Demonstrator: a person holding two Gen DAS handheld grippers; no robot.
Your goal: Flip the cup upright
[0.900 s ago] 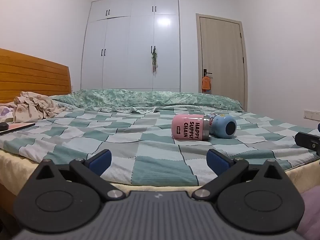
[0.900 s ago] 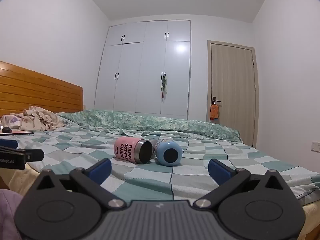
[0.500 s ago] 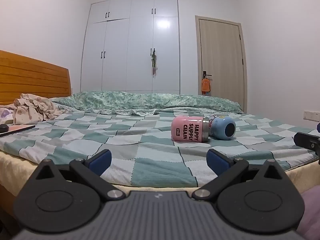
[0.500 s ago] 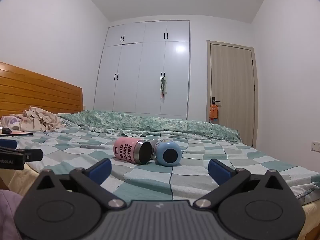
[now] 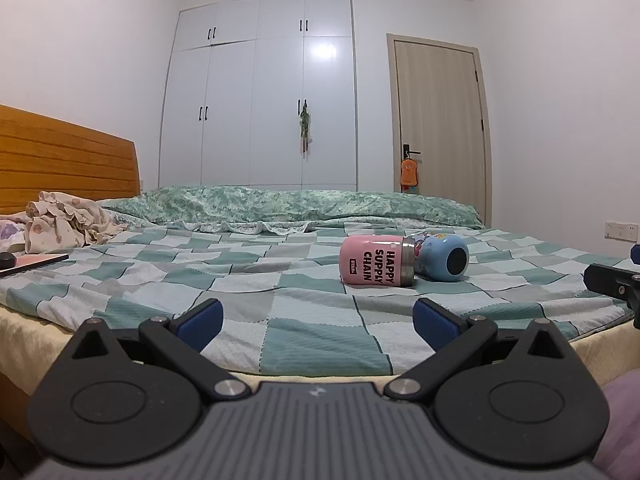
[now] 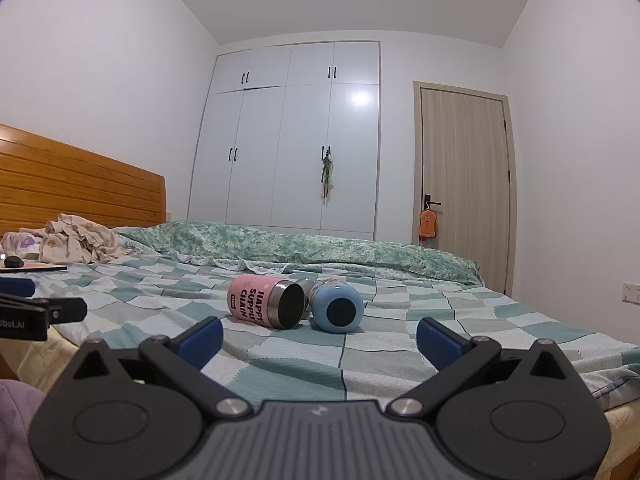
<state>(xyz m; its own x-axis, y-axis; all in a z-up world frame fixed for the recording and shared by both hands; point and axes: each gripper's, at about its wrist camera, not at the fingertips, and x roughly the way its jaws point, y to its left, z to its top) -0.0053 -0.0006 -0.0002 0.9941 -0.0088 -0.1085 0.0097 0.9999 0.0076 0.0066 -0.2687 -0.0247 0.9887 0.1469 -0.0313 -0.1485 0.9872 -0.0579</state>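
A pink cup with black lettering and a steel rim lies on its side on the checked bedspread, its open mouth toward the right; it also shows in the right wrist view. A blue cup lies on its side touching it, also seen in the right wrist view. My left gripper is open and empty near the bed's front edge, well short of the cups. My right gripper is open and empty, also short of them.
The bed has a wooden headboard at left, crumpled clothes and a flat pink object near it. A folded green quilt lies along the far side. Wardrobe and door stand behind.
Both views have shifted only slightly; the left wrist view tilts a little lower toward the bed. The cups have not moved and both grippers stay open.
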